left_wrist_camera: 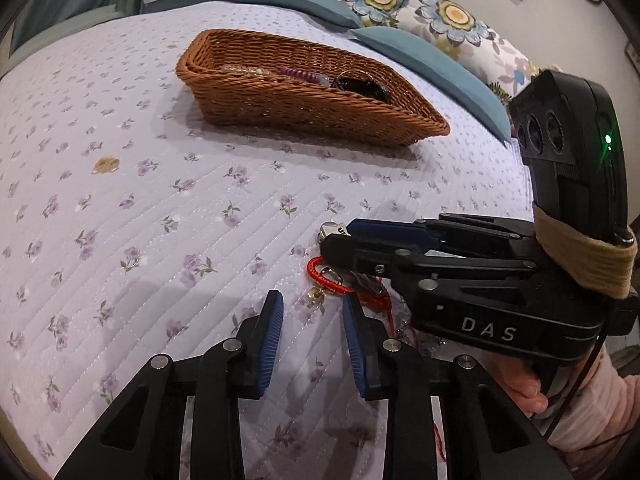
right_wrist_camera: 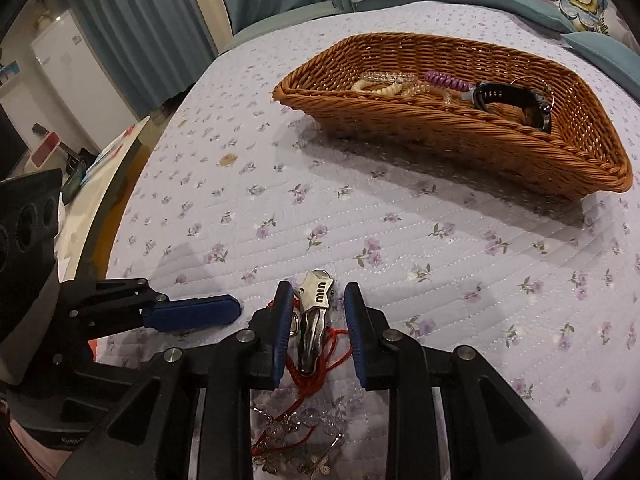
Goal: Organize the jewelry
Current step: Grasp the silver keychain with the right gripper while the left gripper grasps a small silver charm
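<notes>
A silver clasp marked UIIU [right_wrist_camera: 316, 316] lies on the quilt with a red cord [right_wrist_camera: 320, 364] under it. My right gripper [right_wrist_camera: 316, 312] is open, its blue fingers either side of the clasp, not closed on it. In the left wrist view the right gripper [left_wrist_camera: 340, 244] reaches in from the right over the red cord [left_wrist_camera: 320, 276] and clasp [left_wrist_camera: 330, 230]. My left gripper [left_wrist_camera: 312, 320] is open and empty, just short of the cord and a small gold charm [left_wrist_camera: 316, 296]. The wicker basket [left_wrist_camera: 304, 116] [right_wrist_camera: 460, 136] holds bracelets, a purple coil and a black band.
The lilac floral quilt [left_wrist_camera: 160, 200] covers the bed. Blue and floral pillows [left_wrist_camera: 420, 12] lie behind the basket. More beaded and metal jewelry [right_wrist_camera: 304, 428] lies near the right gripper's base. The bed's left edge and a side table [right_wrist_camera: 100, 168] show in the right wrist view.
</notes>
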Action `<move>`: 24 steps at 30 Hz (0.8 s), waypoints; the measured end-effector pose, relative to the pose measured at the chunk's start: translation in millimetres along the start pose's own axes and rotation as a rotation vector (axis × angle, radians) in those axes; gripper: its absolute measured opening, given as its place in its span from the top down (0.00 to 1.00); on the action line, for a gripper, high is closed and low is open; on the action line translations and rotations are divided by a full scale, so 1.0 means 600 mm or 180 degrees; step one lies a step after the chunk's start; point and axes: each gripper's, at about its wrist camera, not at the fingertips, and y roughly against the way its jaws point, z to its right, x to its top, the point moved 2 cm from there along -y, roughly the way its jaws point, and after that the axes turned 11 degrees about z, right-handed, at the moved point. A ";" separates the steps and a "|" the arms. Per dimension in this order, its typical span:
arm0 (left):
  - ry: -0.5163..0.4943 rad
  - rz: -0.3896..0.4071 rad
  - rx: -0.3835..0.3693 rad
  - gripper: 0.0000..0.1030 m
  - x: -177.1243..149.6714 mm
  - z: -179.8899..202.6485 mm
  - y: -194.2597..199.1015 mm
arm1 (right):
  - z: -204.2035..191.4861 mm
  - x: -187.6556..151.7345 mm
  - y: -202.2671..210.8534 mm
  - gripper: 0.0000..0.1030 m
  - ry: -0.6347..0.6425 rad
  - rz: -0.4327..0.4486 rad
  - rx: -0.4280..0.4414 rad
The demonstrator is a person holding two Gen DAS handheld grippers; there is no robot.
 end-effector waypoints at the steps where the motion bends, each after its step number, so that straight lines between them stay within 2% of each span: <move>1: -0.0018 -0.0001 0.0005 0.70 0.002 0.003 -0.004 | -0.001 0.001 -0.002 0.72 0.0015 -0.0004 -0.0013; 2: -0.0042 -0.0006 0.0017 0.71 0.002 0.006 -0.006 | -0.002 0.001 -0.005 0.72 0.0032 -0.0003 -0.0024; 3: -0.0056 -0.0008 0.0028 0.76 0.003 0.006 -0.008 | -0.003 0.001 -0.005 0.73 0.0049 -0.0002 -0.0032; 4: -0.0070 -0.0011 0.0043 0.83 0.003 0.007 -0.010 | -0.004 0.001 -0.004 0.77 0.0059 0.0016 -0.0036; 6: -0.0067 -0.0028 0.0056 0.89 0.002 0.004 -0.013 | 0.000 0.001 -0.003 0.79 0.0017 0.0036 -0.0020; 15: -0.0075 0.0043 0.0092 0.90 0.002 0.004 -0.006 | 0.065 0.004 0.029 0.79 -0.0530 0.0239 0.0030; 20: 0.0019 0.0042 0.0244 0.90 0.001 -0.015 0.011 | 0.083 0.002 0.044 0.79 -0.0597 0.0293 -0.0050; 24: 0.0096 0.0087 0.0276 0.90 0.006 -0.020 0.022 | 0.086 0.004 0.054 0.79 -0.0564 0.0361 -0.0128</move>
